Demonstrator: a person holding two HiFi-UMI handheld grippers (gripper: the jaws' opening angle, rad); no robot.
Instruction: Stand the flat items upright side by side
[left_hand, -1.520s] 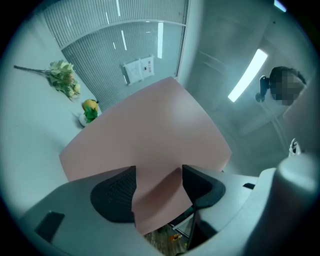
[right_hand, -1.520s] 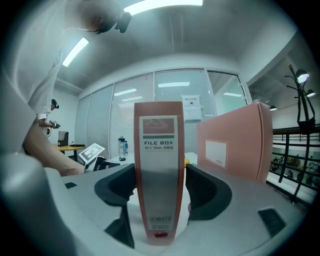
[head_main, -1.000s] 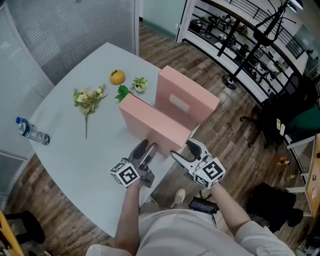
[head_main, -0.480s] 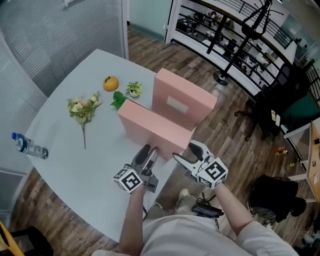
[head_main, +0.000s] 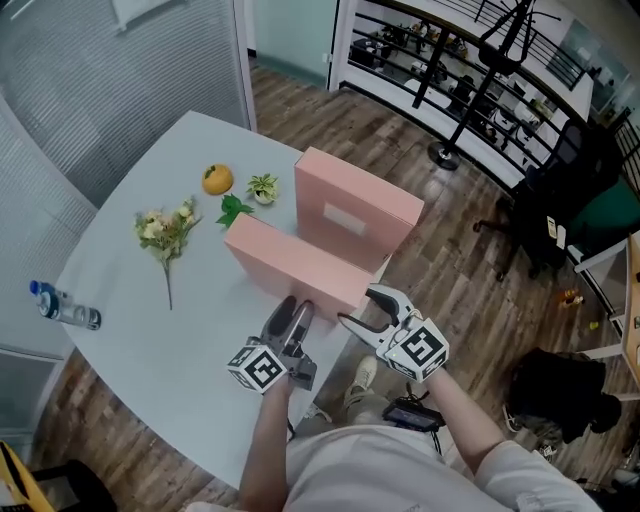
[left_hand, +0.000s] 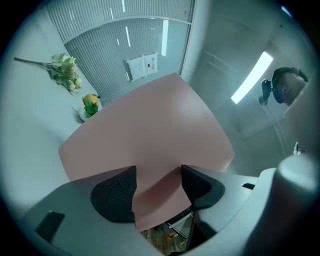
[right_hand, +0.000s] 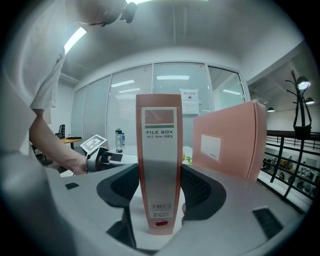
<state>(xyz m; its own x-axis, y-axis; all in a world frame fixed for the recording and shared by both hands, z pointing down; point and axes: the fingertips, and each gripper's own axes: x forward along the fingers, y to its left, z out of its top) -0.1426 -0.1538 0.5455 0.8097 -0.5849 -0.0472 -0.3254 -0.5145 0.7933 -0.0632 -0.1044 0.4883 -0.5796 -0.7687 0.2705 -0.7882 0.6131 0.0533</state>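
Note:
Two pink file boxes are on the pale table (head_main: 150, 350). The back box (head_main: 355, 212) stands upright, and shows at the right in the right gripper view (right_hand: 227, 140). The front box (head_main: 295, 262) lies long and lower just before it. My right gripper (head_main: 365, 310) holds its labelled spine (right_hand: 159, 150) at the table's near edge, a pad on each side; my right gripper (right_hand: 159, 192) has just been closing. My left gripper (head_main: 290, 322) is at its near side, and the box's corner (left_hand: 150, 130) sits between the pads. My left gripper (left_hand: 157, 187) has just been closing too.
Left of the boxes lie an orange (head_main: 217, 180), a small potted plant (head_main: 263, 187), a green leaf (head_main: 235, 210) and a bunch of flowers (head_main: 167, 225). A water bottle (head_main: 65, 308) lies at the far left edge. The boxes' right ends reach the table edge over wood floor.
The head view has shifted a little. Both grippers keep their places at the front box's near end, and the boxes have not visibly moved on the table.

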